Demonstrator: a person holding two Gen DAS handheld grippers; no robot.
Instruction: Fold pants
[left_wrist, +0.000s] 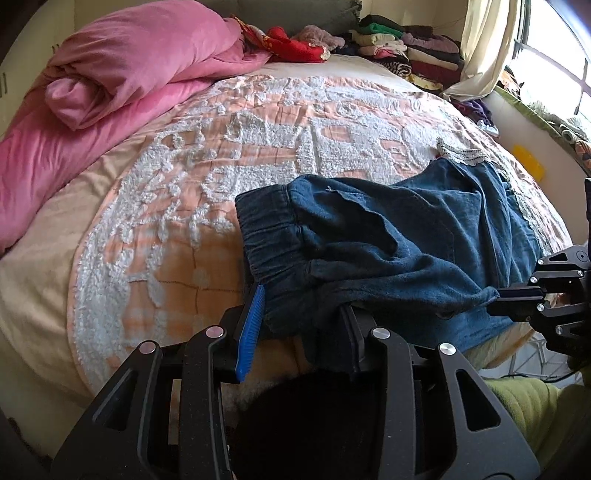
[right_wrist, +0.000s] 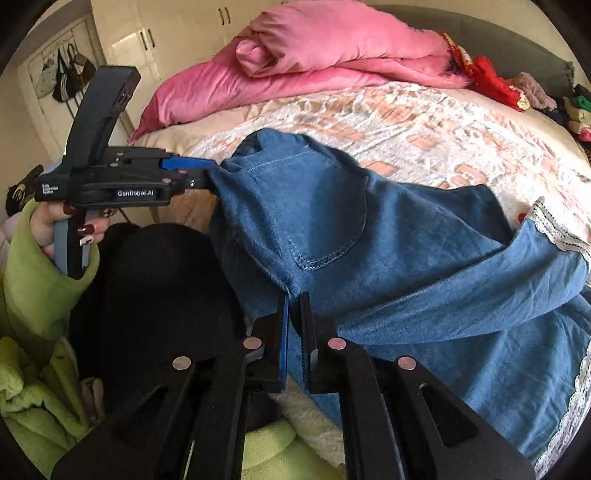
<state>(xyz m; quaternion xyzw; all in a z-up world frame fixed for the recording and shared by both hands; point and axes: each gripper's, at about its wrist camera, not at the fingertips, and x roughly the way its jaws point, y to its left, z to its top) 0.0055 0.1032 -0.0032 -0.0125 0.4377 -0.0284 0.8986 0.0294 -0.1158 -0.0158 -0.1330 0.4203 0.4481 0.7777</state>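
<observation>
We are seeing blue denim pants (right_wrist: 369, 240) trimmed with white lace, lying on a peach bedspread (left_wrist: 184, 206) with white tufted patterns, beside a pink duvet (left_wrist: 122, 77) and lime-green sleeve (right_wrist: 33, 280).

Soft matt denim pants (right_wrist: 369, 236) with lace trim lie on a rough tufted cloth bedspread (left_wrist: 221, 155).

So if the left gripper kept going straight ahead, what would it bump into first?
The left gripper already grips the pants, so that denim bunched ahead comes first; past it, probably the bedspread, though depth is unclear.
</observation>
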